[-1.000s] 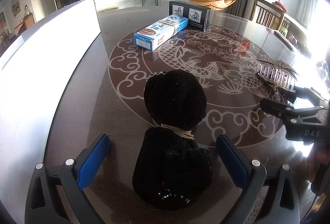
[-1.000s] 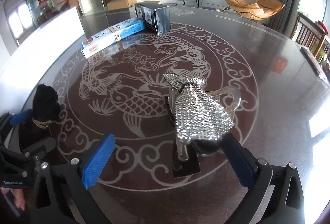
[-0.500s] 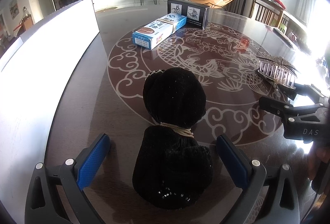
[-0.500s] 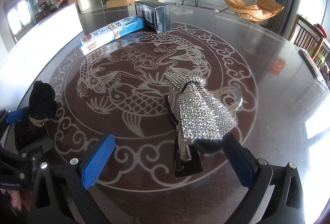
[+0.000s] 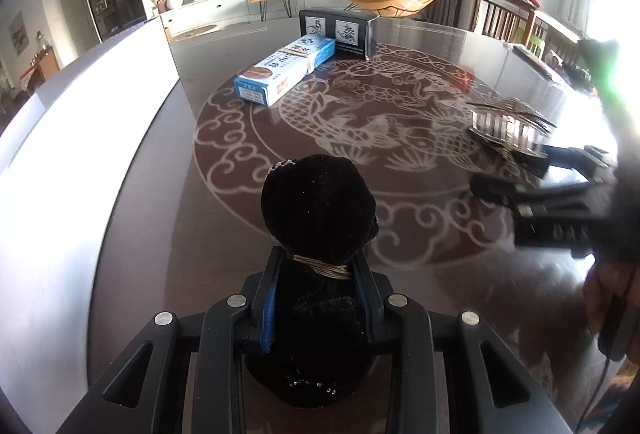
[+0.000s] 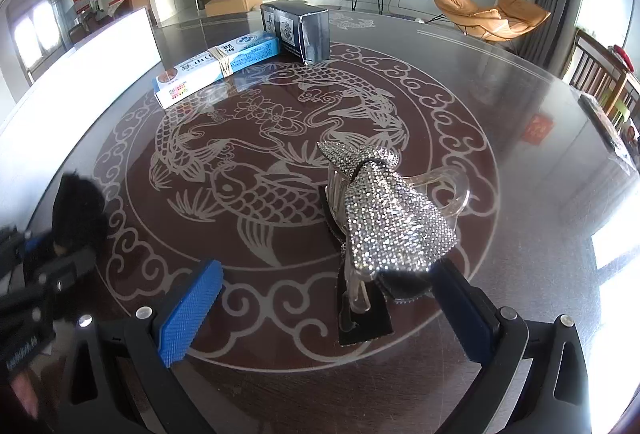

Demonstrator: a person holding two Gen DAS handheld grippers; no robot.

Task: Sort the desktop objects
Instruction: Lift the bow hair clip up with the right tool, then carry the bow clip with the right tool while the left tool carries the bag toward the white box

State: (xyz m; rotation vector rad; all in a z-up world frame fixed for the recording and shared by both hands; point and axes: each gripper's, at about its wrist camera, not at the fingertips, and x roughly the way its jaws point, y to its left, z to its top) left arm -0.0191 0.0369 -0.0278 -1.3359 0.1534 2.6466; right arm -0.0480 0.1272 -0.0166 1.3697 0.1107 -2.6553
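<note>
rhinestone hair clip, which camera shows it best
The right wrist view: the rhinestone hair clip fills the middle, sharp, with its sparkly bow and clear claw teeth, lying between the wide-apart fingers of the right gripper. The left wrist view shows it only small, side-on and partly washed out by glare at the right edge.

Our left gripper [image 5: 318, 298]: matte black plastic frame w/ cut-out slots, round silver screws along the top, blue ribbed pads on the inner finger faces. Our right gripper [image 6: 326, 300]: same build, black arms, silver screws, blue knurled pads [image 6: 188, 314]. Seen side-on from the left cam, its black body carries pale lettering, too blurred to read. A thin dark cable runs down by our right hand [image 5: 612, 298]. No sleeve in view.
</note>
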